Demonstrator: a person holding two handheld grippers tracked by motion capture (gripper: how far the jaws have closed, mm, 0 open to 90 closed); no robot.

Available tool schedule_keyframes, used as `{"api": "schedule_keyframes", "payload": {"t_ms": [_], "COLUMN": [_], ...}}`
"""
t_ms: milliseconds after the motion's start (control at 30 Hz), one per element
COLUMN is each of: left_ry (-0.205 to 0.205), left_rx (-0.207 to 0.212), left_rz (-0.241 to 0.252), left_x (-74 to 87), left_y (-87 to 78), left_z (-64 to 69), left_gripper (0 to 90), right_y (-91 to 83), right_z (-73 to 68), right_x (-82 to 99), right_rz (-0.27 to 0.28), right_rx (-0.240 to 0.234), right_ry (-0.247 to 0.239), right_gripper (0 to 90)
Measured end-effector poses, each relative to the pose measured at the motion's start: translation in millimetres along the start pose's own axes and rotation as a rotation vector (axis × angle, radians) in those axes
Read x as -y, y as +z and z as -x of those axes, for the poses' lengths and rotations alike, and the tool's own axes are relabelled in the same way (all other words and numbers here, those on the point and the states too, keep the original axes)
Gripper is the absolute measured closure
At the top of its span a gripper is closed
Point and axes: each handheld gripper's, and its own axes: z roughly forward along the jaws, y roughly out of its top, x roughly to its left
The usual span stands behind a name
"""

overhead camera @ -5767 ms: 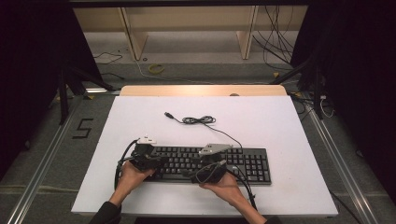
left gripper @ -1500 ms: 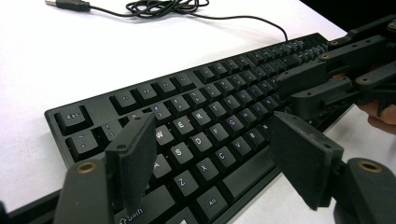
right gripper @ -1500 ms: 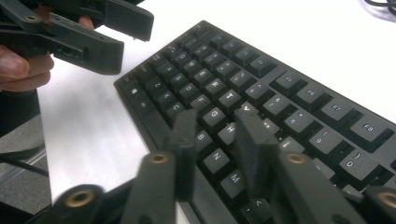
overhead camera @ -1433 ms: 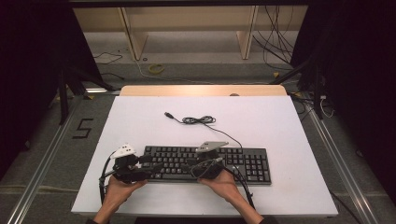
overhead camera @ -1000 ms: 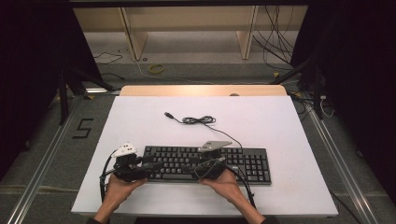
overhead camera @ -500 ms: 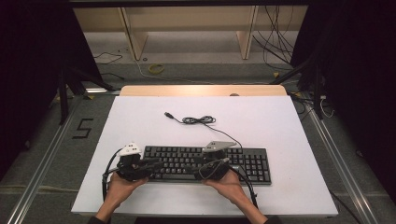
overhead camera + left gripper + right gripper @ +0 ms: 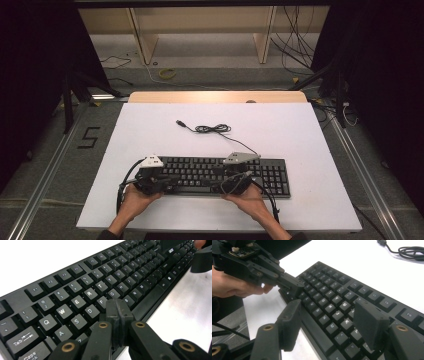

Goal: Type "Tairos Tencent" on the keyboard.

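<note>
A white bench (image 7: 300, 130) carries a black keyboard (image 7: 215, 175) along its near edge, cable (image 7: 212, 129) coiled beyond. The left gripper (image 7: 117, 312) has just closed empty over the letter keys; the right gripper (image 7: 329, 322) has been opening, straddling the front edge, apparently without contact. The keyboard looks stiff and light, best gripped by its frame edges. The left gripper sat farther left a second earlier.

white table (image 7: 310, 150) | black keyboard (image 7: 200, 172) sitting flat near the front edge | its loose coiled USB cable (image 7: 212, 129) lying mid-table
</note>
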Motion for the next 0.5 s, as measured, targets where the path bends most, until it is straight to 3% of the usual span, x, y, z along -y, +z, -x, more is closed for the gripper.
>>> {"api": "schedule_keyframes", "payload": {"t_ms": [500], "left_ry": [0.004], "left_rx": [-0.007], "left_rz": [-0.054], "left_x": [-1.0], "left_y": [10.8], "left_z": [-1.9], "left_gripper": [89.0], "right_y": [-12.4], "right_z": [2.2], "right_x": [8.0], "right_rz": [0.013], "right_rx": [0.004], "right_ry": [0.006], "right_gripper": [35.5]}}
